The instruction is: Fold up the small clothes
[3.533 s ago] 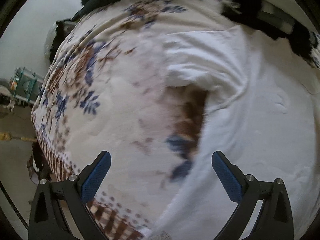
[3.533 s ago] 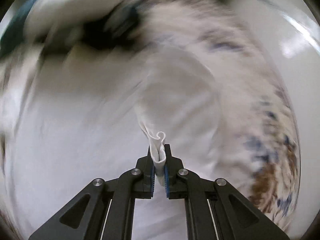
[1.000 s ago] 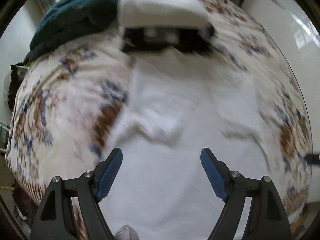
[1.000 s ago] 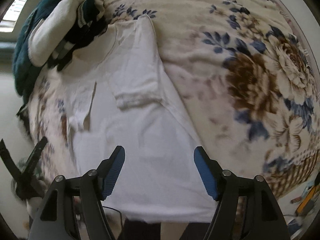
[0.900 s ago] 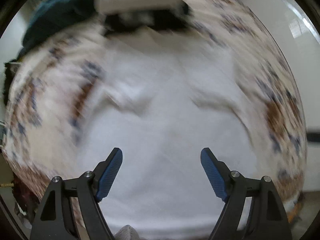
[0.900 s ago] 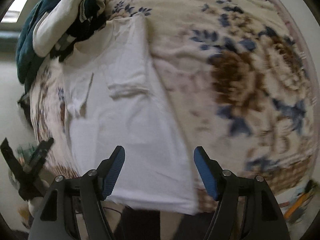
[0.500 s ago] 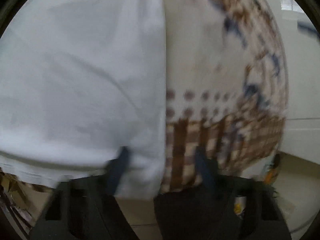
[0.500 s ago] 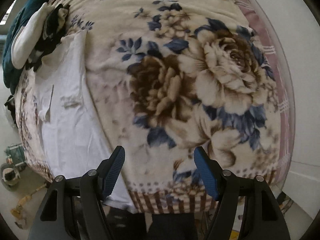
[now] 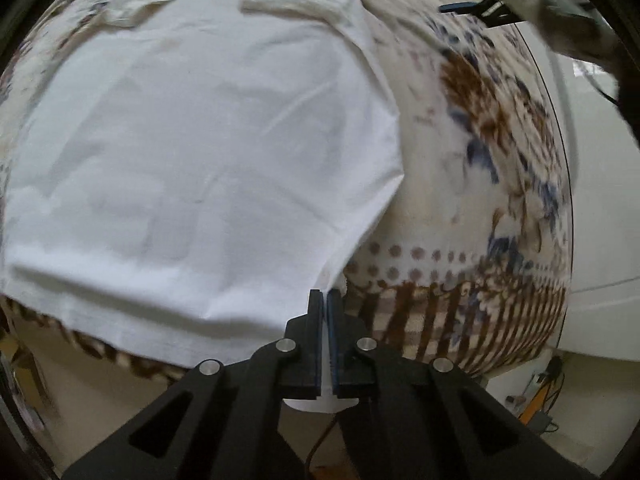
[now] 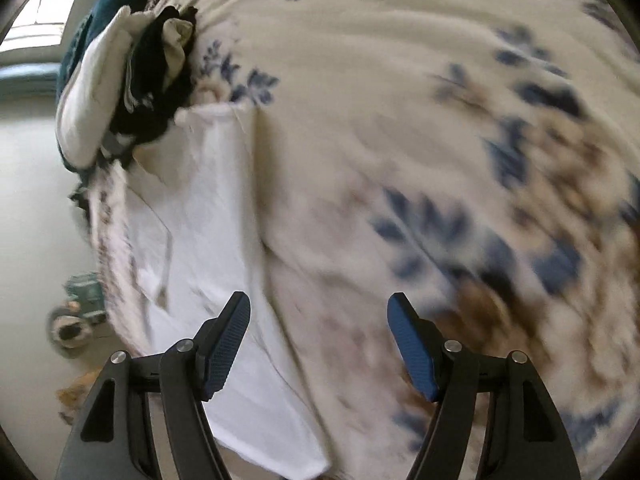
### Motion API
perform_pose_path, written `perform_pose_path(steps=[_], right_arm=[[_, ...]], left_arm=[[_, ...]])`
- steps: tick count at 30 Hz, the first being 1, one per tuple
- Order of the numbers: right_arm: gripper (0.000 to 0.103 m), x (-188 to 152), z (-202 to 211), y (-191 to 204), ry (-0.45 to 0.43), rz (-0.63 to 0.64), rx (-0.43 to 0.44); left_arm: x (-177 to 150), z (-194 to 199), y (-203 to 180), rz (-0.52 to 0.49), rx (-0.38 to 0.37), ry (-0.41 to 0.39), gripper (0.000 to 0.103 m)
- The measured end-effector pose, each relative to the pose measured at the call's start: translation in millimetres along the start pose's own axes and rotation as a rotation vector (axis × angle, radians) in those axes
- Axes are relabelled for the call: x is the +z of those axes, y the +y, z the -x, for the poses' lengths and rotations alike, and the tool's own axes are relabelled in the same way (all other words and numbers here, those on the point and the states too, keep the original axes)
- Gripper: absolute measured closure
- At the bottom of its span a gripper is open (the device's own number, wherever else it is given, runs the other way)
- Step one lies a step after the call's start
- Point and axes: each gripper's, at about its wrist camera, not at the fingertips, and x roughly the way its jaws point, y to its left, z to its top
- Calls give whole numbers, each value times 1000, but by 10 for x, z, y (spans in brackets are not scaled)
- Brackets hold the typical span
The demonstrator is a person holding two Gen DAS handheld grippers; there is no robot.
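Flowered bed cover [image 9: 472, 128] is seen beneath a white shirt [image 9: 200, 140] laid flat. The shirt's near hem corner has just been clamped by the left gripper [image 9: 325, 312]; the right gripper [image 10: 318, 344], jaws apart, hovers beside the shirt's edge, so a fold appears imminent.

Soft, even daylight fills both views, with no hard shadows. A bright window [image 10: 36, 20] glows at the upper left of the right wrist view. The white shirt [image 9: 192, 152] looks pale and nearly washed out. Motion blur smears the floral blanket [image 10: 460, 200] in both views, strongest toward the right. Fisheye distortion bulges the bed, and a dark rim cuts off the corners.
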Motion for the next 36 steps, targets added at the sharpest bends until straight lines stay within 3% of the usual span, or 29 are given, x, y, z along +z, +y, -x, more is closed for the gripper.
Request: perform_pose_path(steps=[3, 8, 9, 11, 13, 18, 25, 32, 36], right_arm=[[35, 428, -265, 53, 13, -61, 89], [45, 817, -652, 109, 45, -135, 193], [53, 885, -766, 166, 63, -139, 210], [98, 879, -868, 272, 60, -118, 165], [98, 893, -887, 447, 37, -80, 86], [99, 819, -697, 1058, -4, 9, 4], [99, 649, -534, 2507, -24, 194, -96], [99, 484, -1157, 3889, -31, 324, -228], [99, 414, -1692, 4350, -33, 357, -321]], left_arm=[[18, 189, 66, 34, 0, -22, 102], [39, 396, 194, 74, -6, -55, 103], [34, 434, 246, 85, -9, -65, 103], [38, 473, 316, 102, -14, -75, 103], [32, 537, 421, 122, -15, -89, 103], [17, 789, 850, 200, -42, -125, 103], [-16, 1137, 1829, 346, -98, -166, 103], [-23, 1316, 2975, 495, -116, -223, 103], [12, 1232, 3479, 524, -120, -228, 103]])
